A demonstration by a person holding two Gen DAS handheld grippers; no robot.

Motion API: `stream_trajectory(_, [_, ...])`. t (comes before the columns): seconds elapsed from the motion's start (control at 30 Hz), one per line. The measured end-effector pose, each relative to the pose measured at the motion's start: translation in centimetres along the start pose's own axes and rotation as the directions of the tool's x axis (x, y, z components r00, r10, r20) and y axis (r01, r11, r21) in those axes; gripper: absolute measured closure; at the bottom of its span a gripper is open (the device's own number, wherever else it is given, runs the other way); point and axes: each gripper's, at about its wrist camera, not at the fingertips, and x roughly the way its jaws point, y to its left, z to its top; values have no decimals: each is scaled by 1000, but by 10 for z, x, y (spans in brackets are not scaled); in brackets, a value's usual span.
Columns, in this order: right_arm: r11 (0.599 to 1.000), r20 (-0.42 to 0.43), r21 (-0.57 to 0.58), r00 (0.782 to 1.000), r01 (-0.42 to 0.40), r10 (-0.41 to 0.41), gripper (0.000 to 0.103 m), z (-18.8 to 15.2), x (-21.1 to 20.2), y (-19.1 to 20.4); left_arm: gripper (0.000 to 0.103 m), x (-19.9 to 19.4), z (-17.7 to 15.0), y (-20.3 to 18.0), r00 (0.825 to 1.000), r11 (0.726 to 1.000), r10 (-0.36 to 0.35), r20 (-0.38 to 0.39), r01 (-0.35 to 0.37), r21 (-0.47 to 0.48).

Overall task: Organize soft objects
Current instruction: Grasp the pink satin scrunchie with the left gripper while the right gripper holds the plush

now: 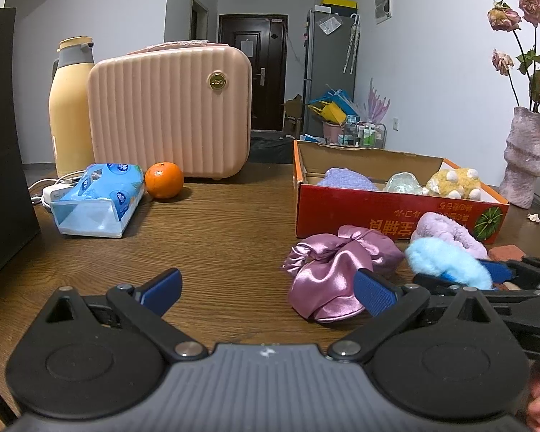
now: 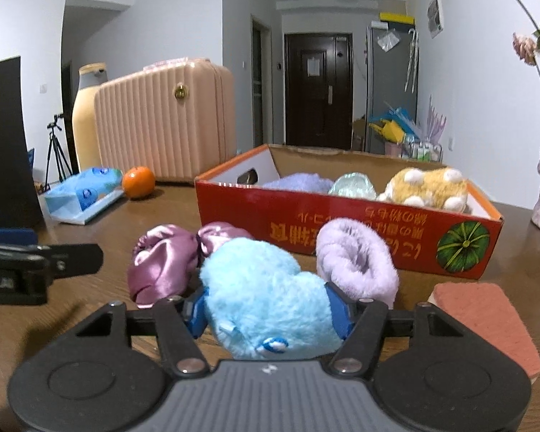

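Observation:
My right gripper (image 2: 266, 306) is shut on a light blue plush toy (image 2: 266, 288), its blue pads pressing on both sides. In the left wrist view the same blue plush toy (image 1: 446, 262) and right gripper (image 1: 486, 273) show at the right. A pink satin scrunchie (image 1: 327, 277) (image 2: 165, 259) and a lilac fluffy piece (image 1: 450, 230) (image 2: 356, 259) lie on the table before the red cardboard box (image 1: 378, 212) (image 2: 342, 223). My left gripper (image 1: 268, 289) stands open over bare wood, its right finger beside the scrunchie. The box holds a lilac cloth (image 2: 298, 181), a clear green thing (image 2: 352, 185) and a yellow plush (image 2: 428, 187).
A pink hard case (image 1: 169, 111), a yellow flask (image 1: 72, 108), an orange (image 1: 163, 180) and a blue tissue pack (image 1: 97, 198) stand at the back left. A vase of dried roses (image 1: 527, 154) is at the right. A pink sponge (image 2: 486, 316) lies near the right gripper.

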Motion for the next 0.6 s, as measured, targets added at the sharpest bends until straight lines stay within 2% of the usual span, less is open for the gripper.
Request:
stream_trajectory(0.23, [1000, 49, 11, 999, 9, -10, 40, 2, -13, -4, 0, 2, -1, 0, 1000, 1000, 20, 8, -20, 5])
stream_trajectory(0.6, [998, 116, 46, 992, 36, -41, 40, 8, -25, -17, 0, 13, 7, -14, 1000, 1000, 5, 15, -5, 24])
